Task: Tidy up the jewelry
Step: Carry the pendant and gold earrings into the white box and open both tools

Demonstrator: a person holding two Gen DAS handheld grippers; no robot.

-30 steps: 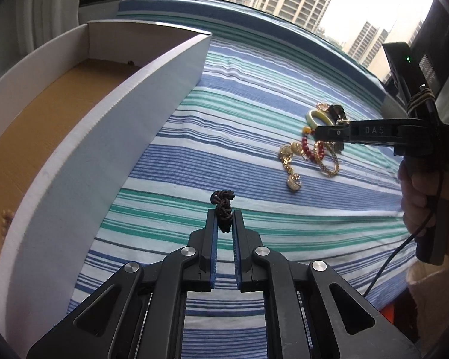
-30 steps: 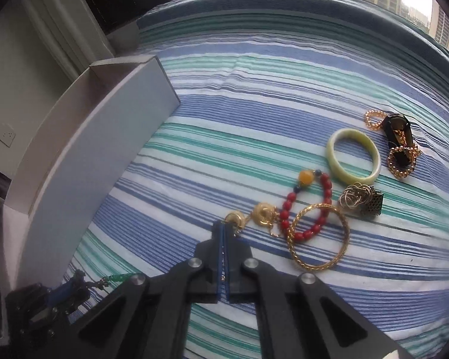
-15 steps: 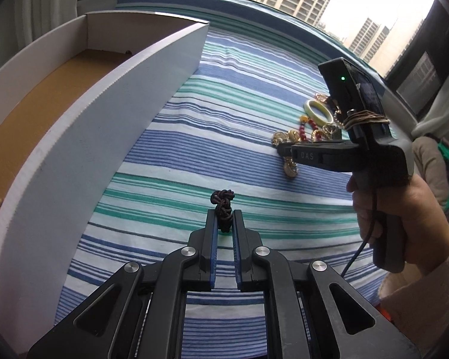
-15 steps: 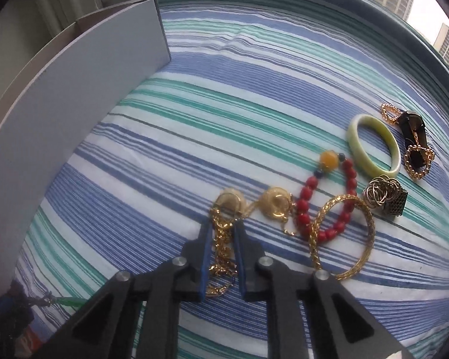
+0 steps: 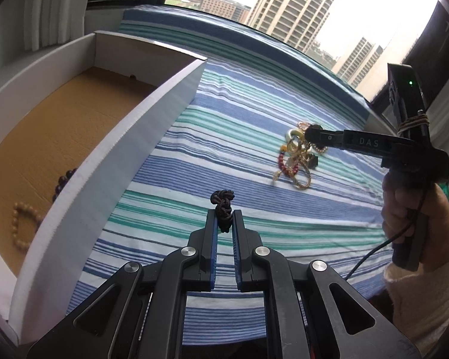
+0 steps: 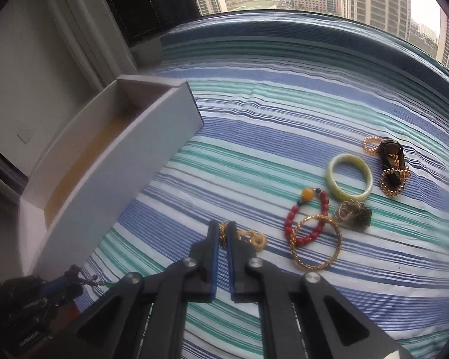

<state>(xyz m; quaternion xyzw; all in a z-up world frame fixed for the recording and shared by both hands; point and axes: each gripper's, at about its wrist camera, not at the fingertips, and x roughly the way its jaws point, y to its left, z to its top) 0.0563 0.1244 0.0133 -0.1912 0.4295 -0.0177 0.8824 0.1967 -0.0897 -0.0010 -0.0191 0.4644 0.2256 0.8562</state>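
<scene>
My left gripper (image 5: 224, 214) is shut on a dark braided cord knot (image 5: 222, 200), held above the striped cloth. My right gripper (image 6: 223, 228) is shut on a gold chain (image 6: 248, 237) whose round gold links hang to the right of the fingers. In the left wrist view the right gripper (image 5: 309, 134) hovers over the jewelry pile with the chain dangling below it. On the cloth lie a red bead bracelet (image 6: 306, 218), a gold rope bangle (image 6: 317, 240), a pale green bangle (image 6: 350, 176), a gold wire ring cluster (image 6: 348, 211) and a black-and-gold piece (image 6: 390, 164).
A white box (image 5: 128, 128) with a tan floor stands at the left; inside it lie a beige bead bracelet (image 5: 21, 224) and dark beads (image 5: 63, 179). A person's hand (image 5: 416, 224) holds the right gripper's handle. A striped cloth (image 6: 284, 113) covers the table by a window.
The right gripper closed on the gold chain and lifted it off the cloth. Both grippers have risen, so the box's inside shows more.
</scene>
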